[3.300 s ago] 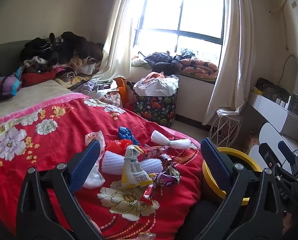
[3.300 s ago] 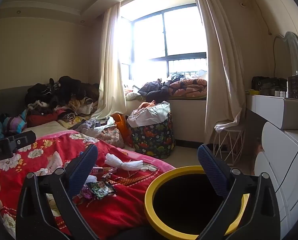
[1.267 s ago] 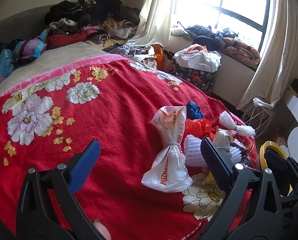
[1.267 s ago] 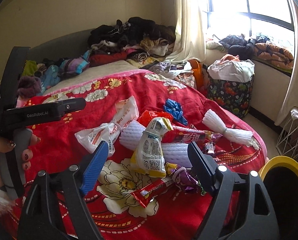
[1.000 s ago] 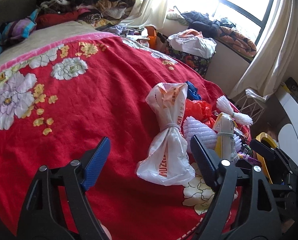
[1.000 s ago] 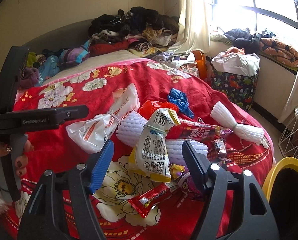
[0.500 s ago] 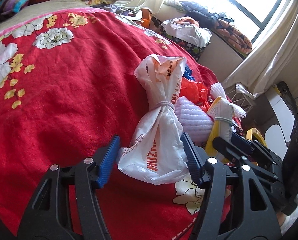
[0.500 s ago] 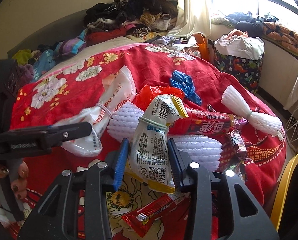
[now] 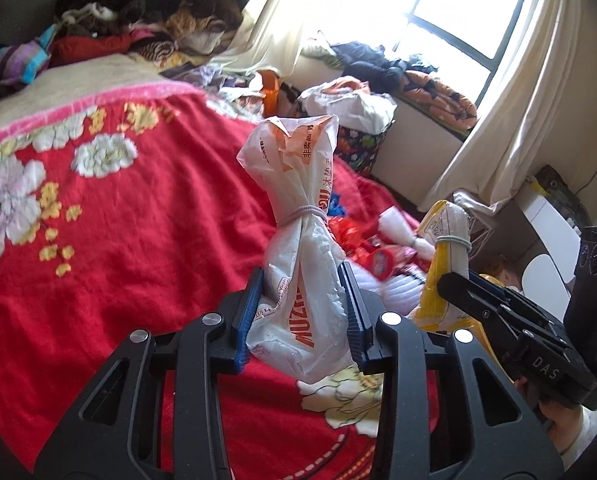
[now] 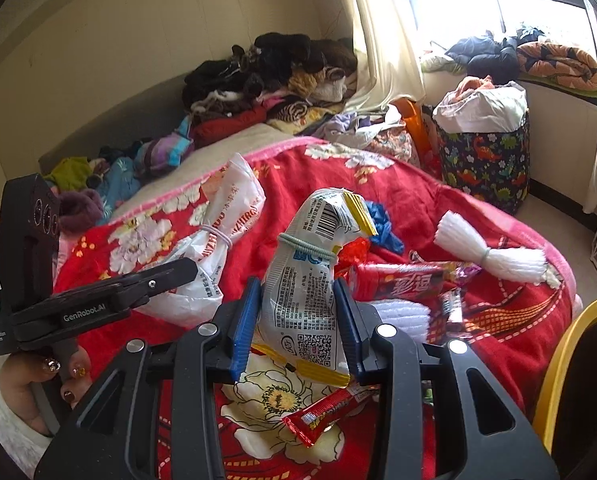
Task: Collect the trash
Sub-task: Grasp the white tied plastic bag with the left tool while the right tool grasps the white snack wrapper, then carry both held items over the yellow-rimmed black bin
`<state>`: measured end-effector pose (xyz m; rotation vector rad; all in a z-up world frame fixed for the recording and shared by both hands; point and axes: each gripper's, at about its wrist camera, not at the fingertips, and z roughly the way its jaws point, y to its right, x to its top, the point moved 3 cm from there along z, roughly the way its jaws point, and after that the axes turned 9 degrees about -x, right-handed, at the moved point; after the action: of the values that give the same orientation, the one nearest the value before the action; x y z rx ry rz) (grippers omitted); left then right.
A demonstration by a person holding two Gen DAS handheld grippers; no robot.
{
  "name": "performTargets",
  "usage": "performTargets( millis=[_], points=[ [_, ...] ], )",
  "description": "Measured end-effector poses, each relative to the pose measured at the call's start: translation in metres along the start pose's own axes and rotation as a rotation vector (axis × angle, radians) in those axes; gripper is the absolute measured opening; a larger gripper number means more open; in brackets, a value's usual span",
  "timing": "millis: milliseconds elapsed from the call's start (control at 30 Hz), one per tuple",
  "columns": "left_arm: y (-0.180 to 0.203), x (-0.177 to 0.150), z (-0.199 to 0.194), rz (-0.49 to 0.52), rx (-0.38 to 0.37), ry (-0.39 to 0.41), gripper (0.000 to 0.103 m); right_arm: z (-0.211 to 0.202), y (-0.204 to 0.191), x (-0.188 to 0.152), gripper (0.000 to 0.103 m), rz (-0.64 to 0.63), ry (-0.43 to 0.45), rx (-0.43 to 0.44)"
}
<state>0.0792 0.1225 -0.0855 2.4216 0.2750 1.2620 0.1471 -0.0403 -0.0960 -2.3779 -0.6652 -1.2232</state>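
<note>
Over the red floral blanket (image 9: 146, 216), the left gripper (image 9: 303, 312) pinches the white plastic bag (image 9: 298, 240) and the right gripper (image 10: 294, 322) pinches the yellow-edged snack pouch (image 10: 310, 280), both upright, with the yellow-rimmed bin (image 10: 566, 356) nearer the right one.

red floral blanket (image 9: 146, 216) covers the bed, clothes pile (image 10: 266, 76) heaped at its head against the wall. dinosaur-print hamper (image 10: 486, 156) (stuffed with white laundry) sits on the floor below the window (image 9: 462, 16), cream curtains (image 9: 514, 120) either side.
</note>
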Motion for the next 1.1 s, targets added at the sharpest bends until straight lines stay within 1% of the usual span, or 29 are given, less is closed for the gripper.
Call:
performTargets(
  millis=[200,467,667,800,1100],
  points=[
    [0.027,0.012,-0.003,0.048,-0.043,0.016,0.029,-0.026,0.022,0.007,0.036,0.038,0.036,-0.041],
    [0.058,0.016,0.003,0.100,-0.086,0.005,0.029,-0.052,0.060,0.007,0.036,0.091,0.074,-0.108],
    [0.080,0.013,0.008,0.142,-0.118,-0.005,0.030,-0.067,0.085,0.004,0.036,0.134,0.086,-0.149],
    [0.098,0.008,0.016,0.178,-0.145,-0.027,0.029,-0.077,0.098,0.002,0.036,0.141,0.100,-0.187],
    [0.132,-0.001,0.033,0.244,-0.196,-0.067,0.030,-0.098,0.134,-0.004,0.036,0.203,0.118,-0.252]
  ],
)
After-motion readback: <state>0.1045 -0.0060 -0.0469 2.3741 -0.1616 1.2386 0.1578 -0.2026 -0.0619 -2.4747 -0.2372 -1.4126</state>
